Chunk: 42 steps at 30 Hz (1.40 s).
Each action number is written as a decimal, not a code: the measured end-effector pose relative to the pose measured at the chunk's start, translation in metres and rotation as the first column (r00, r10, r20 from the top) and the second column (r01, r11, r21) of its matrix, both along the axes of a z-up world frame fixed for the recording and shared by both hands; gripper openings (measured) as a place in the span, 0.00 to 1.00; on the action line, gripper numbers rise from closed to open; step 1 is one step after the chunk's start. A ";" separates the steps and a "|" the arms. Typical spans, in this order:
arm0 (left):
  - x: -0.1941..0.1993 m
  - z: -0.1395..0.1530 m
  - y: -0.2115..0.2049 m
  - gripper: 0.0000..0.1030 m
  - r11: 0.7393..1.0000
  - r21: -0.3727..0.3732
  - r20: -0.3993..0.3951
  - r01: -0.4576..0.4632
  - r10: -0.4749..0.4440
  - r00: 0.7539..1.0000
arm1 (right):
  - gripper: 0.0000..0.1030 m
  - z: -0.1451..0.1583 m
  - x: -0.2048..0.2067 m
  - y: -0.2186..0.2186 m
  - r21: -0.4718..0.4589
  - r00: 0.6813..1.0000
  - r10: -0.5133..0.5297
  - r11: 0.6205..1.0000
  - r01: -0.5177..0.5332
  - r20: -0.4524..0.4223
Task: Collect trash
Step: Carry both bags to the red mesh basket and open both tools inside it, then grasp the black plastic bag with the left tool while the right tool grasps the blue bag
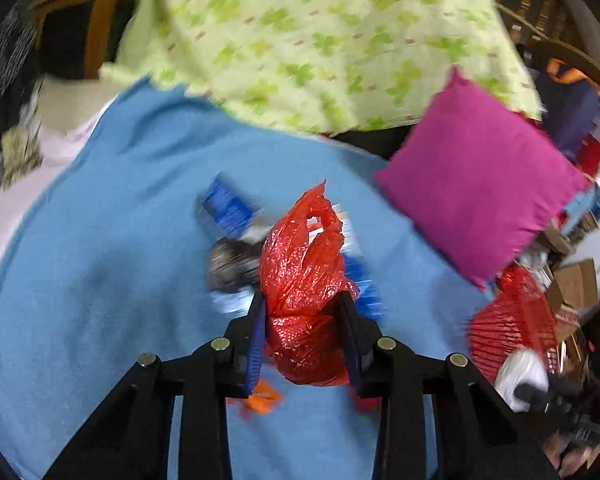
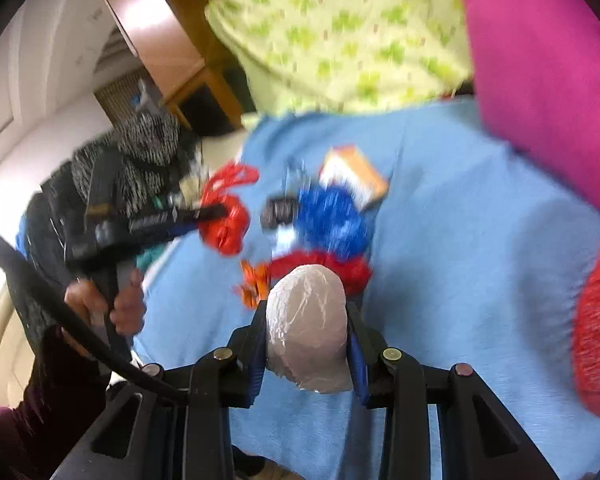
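Observation:
My left gripper [image 1: 303, 300] is shut on a crumpled red plastic bag [image 1: 304, 280] and holds it above the blue sheet [image 1: 100, 280]. In the right wrist view the left gripper [image 2: 216, 214] shows with that red bag [image 2: 226, 224]. My right gripper [image 2: 307, 312] is shut on a crumpled white plastic bag [image 2: 306, 320]. More trash lies on the sheet: blue wrappers [image 2: 332, 216], a red wrapper [image 2: 320, 266], an orange wrapper [image 2: 254, 282], an orange and white packet [image 2: 356, 174] and a dark wrapper [image 2: 278, 210]. The frames are blurred.
A magenta pillow [image 1: 480, 176] lies at the right of the sheet. A green-patterned cloth [image 1: 320, 40] lies at the far side. A red mesh bag [image 1: 512, 320] hangs at the right edge. Wooden furniture [image 2: 160, 36] stands behind. The person's hand [image 2: 112, 304] is at the left.

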<state>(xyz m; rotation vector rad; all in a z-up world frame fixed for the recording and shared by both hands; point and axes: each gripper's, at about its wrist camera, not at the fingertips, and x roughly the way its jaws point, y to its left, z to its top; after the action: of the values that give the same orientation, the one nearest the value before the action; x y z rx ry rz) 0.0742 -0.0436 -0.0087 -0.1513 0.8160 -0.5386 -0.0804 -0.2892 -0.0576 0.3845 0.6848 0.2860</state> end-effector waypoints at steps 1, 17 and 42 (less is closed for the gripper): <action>-0.007 0.010 -0.008 0.35 1.000 -0.005 0.017 0.027 -0.027 0.999 | 0.36 0.013 -0.011 -0.011 0.002 0.999 -0.022 1.000 0.022 0.024; -0.089 0.058 -0.294 0.36 0.847 0.020 0.046 0.530 -0.531 0.846 | 0.38 0.061 -0.110 -0.210 0.007 0.879 -0.477 0.879 0.477 -0.016; -0.023 0.050 -0.023 0.63 0.990 0.091 0.218 -0.110 0.088 0.972 | 0.56 0.091 -0.038 -0.127 -0.006 0.947 -0.288 0.956 0.292 0.144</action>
<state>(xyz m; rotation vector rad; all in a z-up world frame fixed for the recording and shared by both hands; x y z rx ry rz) 0.0514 -0.0667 0.0412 -0.0385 0.6214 -0.4097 -0.1184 -0.4159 0.0331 0.4285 0.4836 0.0231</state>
